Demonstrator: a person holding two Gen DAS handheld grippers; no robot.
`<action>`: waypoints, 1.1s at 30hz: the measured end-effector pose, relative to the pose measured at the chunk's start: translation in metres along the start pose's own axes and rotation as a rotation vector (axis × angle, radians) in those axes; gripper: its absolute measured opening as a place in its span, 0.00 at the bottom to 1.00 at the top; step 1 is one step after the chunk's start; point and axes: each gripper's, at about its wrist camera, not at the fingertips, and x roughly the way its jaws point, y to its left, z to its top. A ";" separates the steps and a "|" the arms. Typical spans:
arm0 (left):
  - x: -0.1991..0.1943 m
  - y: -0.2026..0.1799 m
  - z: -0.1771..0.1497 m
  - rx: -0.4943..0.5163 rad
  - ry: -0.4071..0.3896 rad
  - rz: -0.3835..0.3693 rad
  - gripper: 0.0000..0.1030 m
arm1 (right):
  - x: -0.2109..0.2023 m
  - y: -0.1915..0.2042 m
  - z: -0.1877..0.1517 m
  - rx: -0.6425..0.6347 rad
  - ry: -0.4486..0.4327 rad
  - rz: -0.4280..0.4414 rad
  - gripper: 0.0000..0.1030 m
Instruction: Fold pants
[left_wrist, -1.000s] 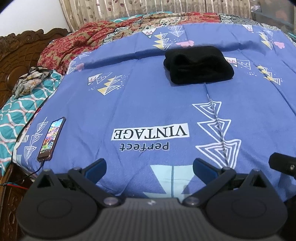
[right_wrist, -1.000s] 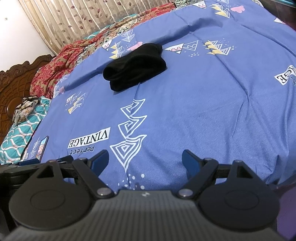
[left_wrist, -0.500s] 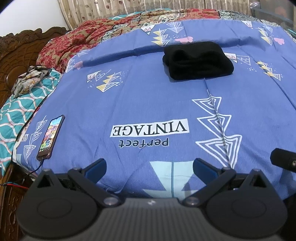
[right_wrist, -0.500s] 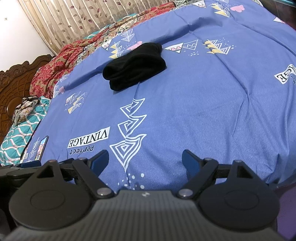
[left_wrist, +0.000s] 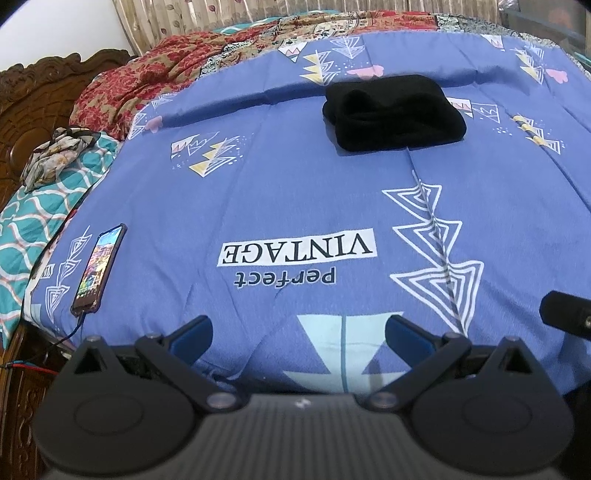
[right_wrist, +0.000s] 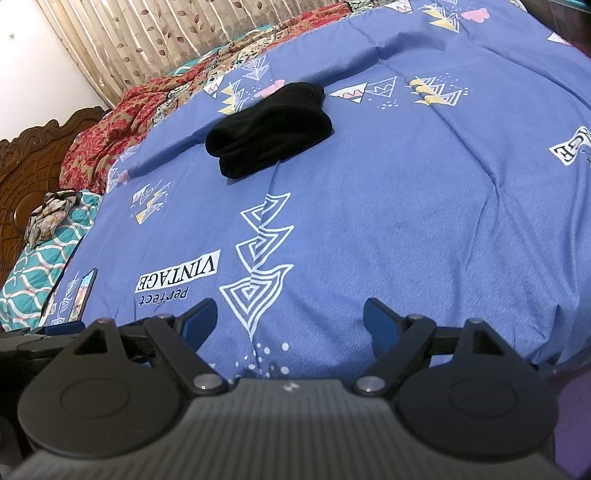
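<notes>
A pair of black fabric pants (left_wrist: 393, 112), folded into a compact thick rectangular bundle, lies on the far middle of a bed covered by a blue cotton bedsheet (left_wrist: 280, 184) printed with white, yellow and pink triangle patterns and a "perfect VINTAGE" label. In the right wrist view the same bundle (right_wrist: 269, 129) sits far and left of centre, well apart from both claws. The left claw (left_wrist: 298, 332) hangs over the near edge of the bed with its blue-padded fingers (left_wrist: 192, 334) spread wide and nothing between them; the right claw (right_wrist: 290, 321) is likewise wide, holding nothing, over the near edge of the sheet. A black part of the right tool shows at the right edge of the left wrist view, and the left tool shows at the lower left of the right wrist view, so the two are just beside each other. At the near left of the sheet a dark-cased smartphone (left_wrist: 99, 267) with a lit, colourful screen lies flat, a cable running off its near end over the bed edge. Farther left is a teal and white wave-patterned cloth (left_wrist: 40, 218) with a crumpled floral rag (left_wrist: 59, 153) on it, beside a carved brown wooden headboard (left_wrist: 33, 92). A red and tan floral blanket (left_wrist: 155, 81) is bunched along the far left of the bed, before a beige leaf-patterned curtain (right_wrist: 147, 40).
</notes>
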 end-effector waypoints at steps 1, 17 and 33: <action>0.000 -0.001 0.000 0.000 0.001 0.001 1.00 | 0.000 0.000 0.000 -0.001 0.001 0.000 0.86; 0.001 0.000 0.001 -0.002 0.019 0.000 1.00 | 0.000 0.005 0.000 -0.026 0.005 0.007 0.87; -0.001 -0.004 0.001 -0.001 0.019 -0.018 1.00 | -0.002 0.008 0.002 -0.039 -0.019 0.003 0.87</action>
